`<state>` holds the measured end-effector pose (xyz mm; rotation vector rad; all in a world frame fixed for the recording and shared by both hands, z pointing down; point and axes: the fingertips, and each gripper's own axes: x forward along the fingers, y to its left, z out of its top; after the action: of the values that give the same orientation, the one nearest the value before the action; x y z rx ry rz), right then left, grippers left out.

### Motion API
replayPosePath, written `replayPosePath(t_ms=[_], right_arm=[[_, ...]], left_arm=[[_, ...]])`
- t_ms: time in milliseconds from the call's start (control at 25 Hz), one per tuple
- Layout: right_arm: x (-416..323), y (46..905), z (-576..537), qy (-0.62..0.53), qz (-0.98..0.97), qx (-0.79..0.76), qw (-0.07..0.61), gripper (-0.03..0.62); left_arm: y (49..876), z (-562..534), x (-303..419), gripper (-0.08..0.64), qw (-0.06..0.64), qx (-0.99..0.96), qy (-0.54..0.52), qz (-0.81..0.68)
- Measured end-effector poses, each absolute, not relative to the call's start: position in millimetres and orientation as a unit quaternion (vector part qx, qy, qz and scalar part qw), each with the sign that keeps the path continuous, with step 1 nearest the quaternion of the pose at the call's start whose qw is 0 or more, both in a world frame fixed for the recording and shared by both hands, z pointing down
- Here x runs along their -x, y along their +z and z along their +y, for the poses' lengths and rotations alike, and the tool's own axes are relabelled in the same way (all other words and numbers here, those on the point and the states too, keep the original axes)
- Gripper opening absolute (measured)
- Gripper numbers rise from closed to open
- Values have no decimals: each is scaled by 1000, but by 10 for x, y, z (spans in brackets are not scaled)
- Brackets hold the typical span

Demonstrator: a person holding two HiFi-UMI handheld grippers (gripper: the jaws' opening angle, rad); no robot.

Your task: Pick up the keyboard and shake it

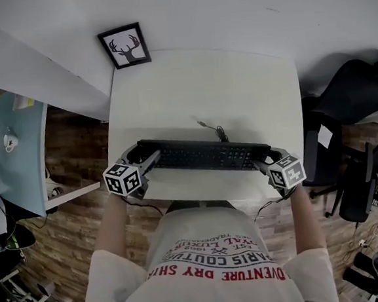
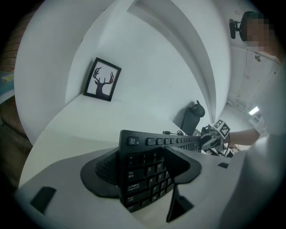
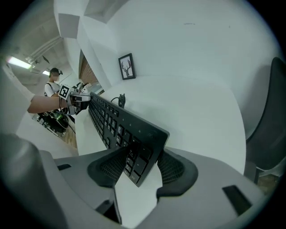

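A black keyboard lies crosswise low over the front of the white table, and each end sits in a gripper. My left gripper is shut on its left end; in the left gripper view the Esc end of the keyboard stands tilted between the dark pads of that gripper. My right gripper is shut on the right end. The keyboard runs away from this gripper toward the left gripper. Its cable trails behind. I cannot tell if it touches the table.
A framed deer picture leans on the wall at the table's back left corner. Black office chairs stand to the right. A light blue table with small items is at the left. A wood floor lies on both sides.
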<state>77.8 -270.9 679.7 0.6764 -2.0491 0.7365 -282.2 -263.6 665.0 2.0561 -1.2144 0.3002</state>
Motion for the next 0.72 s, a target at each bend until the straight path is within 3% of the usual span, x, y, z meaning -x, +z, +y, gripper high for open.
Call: replayPosePath(t_ms=[720], right_arm=[[-783,7054,-2921,370,-794,-271,400,238]], left_arm=[[7015,-2800,2871,305,459,-728,172,-479]])
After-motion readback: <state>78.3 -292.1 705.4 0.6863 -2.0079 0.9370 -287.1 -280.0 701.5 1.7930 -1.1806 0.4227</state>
